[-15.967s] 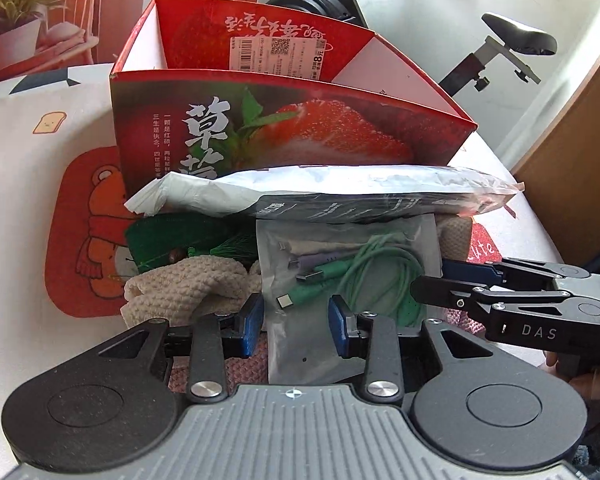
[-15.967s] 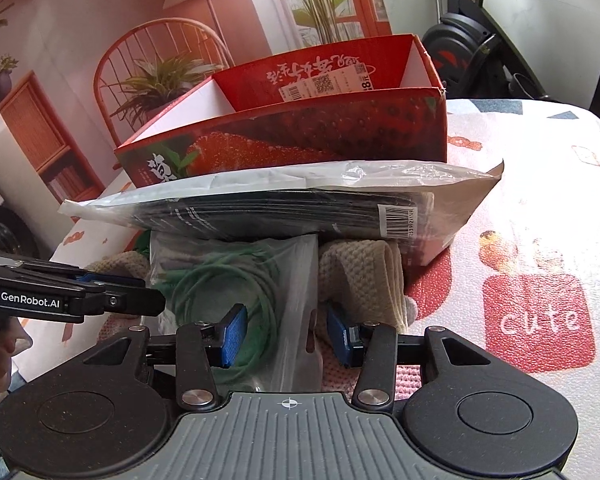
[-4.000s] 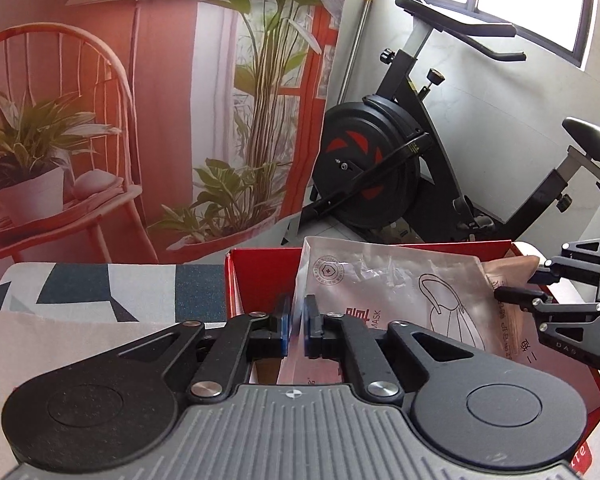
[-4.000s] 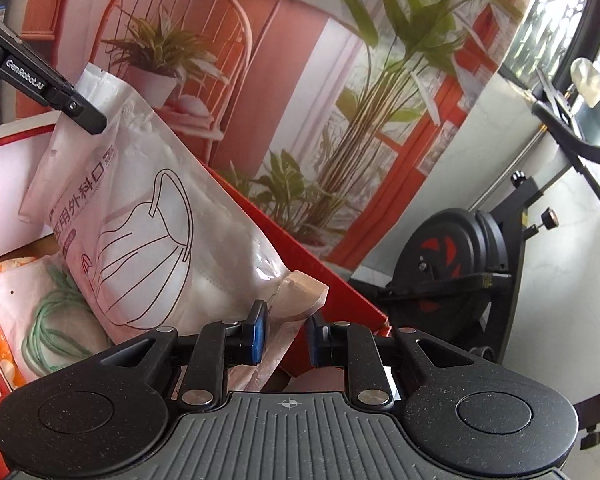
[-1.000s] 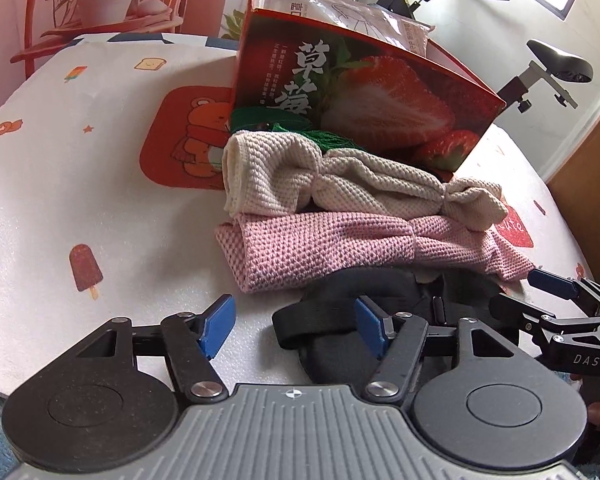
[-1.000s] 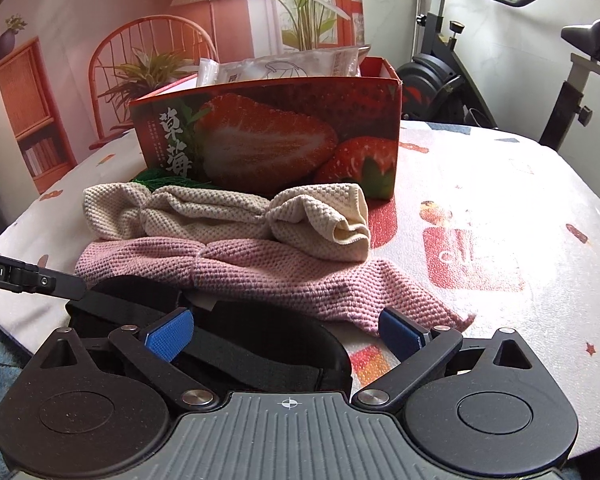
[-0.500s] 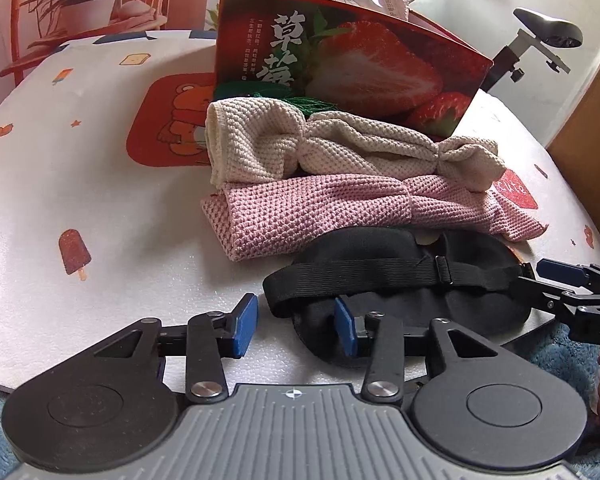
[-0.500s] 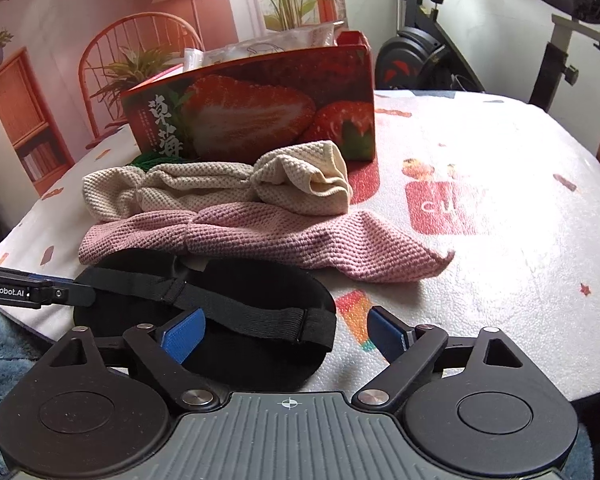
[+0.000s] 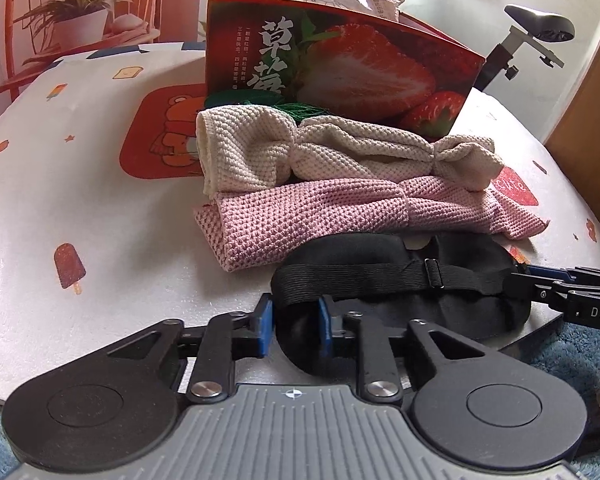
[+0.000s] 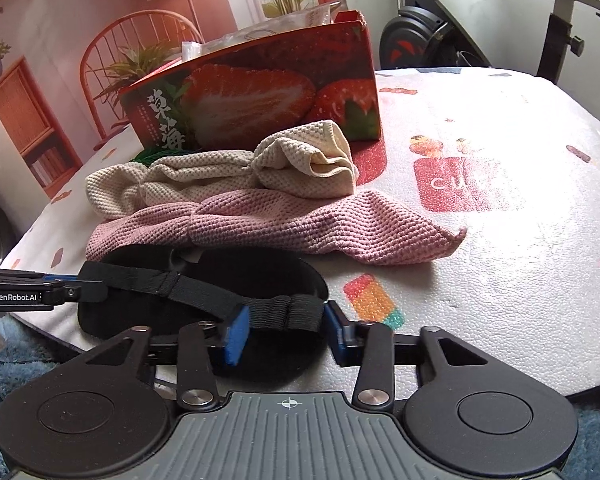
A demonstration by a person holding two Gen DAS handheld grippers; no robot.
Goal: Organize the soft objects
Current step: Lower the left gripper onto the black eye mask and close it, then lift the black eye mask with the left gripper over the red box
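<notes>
At the bench's near edge I see the black eye mask lying flat, elastic strap across its top, just in front of the pink towel and beige towel. My left gripper is closing, jaws narrow, with the mask's left end between the pads. My right gripper is closing around the strap's right end.

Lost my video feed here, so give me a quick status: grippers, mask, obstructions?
Left gripper and right gripper closing, one on each end of the black eye mask. Mask flat at table edge. Pink towel touches its far side; strawberry box behind.
</notes>
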